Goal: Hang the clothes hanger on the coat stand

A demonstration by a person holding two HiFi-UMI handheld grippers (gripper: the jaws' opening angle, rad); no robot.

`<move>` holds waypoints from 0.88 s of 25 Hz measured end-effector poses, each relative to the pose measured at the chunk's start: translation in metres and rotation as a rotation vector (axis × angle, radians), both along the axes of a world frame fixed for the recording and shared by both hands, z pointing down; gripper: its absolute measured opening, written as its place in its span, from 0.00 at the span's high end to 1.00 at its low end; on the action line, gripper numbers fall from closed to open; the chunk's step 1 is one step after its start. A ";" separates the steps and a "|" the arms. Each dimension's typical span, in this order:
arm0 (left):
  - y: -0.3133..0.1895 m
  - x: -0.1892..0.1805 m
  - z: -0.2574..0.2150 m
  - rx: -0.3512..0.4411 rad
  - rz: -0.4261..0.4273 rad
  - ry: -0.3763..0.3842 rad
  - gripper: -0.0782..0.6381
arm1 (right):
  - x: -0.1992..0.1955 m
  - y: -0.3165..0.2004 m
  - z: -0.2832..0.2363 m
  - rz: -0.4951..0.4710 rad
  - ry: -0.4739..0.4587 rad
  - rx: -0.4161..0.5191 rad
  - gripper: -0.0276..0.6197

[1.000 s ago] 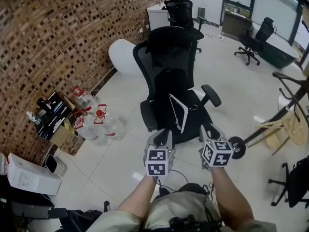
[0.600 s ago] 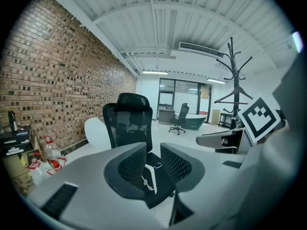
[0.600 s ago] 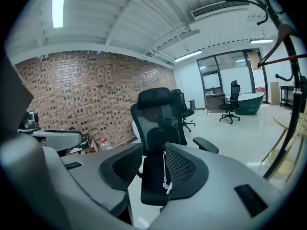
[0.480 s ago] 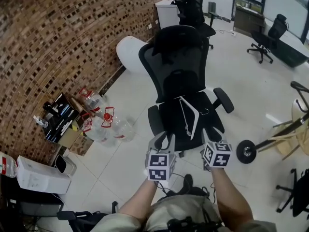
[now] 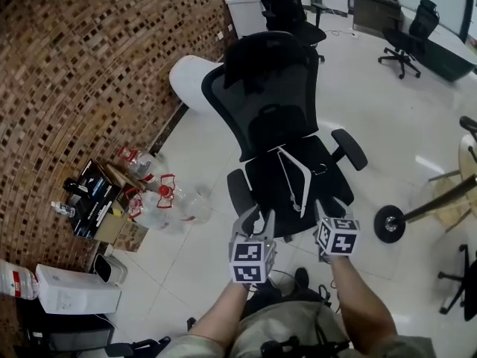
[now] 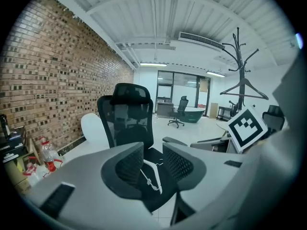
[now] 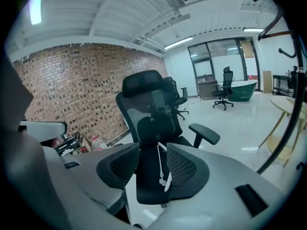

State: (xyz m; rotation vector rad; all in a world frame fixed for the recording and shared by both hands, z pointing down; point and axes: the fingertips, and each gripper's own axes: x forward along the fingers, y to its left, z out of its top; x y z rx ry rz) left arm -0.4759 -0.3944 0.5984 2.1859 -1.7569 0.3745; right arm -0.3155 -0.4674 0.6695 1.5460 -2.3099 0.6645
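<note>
While the left hand-held gripper [image 5: 254, 219] [image 6: 153, 150] and the right hand-held gripper [image 5: 326, 208] [image 7: 153, 152] hang open and empty, the white hanger [image 5: 306, 192] [image 6: 158, 180] [image 7: 159, 162] lies on the seat of the black chair [image 5: 272, 103].

Print on the boxes [image 5: 93, 200] by the brick wall is too small to read. The coat stand [image 5: 389, 223] [image 6: 241, 56] is cut off at the head view's right edge, with only its base and pole showing; the left gripper view shows its top. Both sets of jaws have just been opening and nothing is between them. The hanger lies ahead of both grippers, apart from them, and shows through each gap.
</note>
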 end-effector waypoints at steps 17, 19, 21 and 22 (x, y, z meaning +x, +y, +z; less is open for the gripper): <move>-0.123 -0.088 0.032 -0.019 0.148 0.094 0.69 | -0.099 -0.090 0.048 0.084 0.146 -0.094 0.66; -0.149 -0.083 0.050 -0.033 0.154 0.109 0.69 | -0.099 -0.115 0.075 0.086 0.156 -0.122 0.66; -0.179 -0.082 0.072 -0.057 0.160 0.113 0.69 | -0.104 -0.143 0.106 0.079 0.162 -0.155 0.66; -0.195 -0.082 0.082 -0.067 0.161 0.113 0.69 | -0.107 -0.159 0.123 0.072 0.166 -0.172 0.66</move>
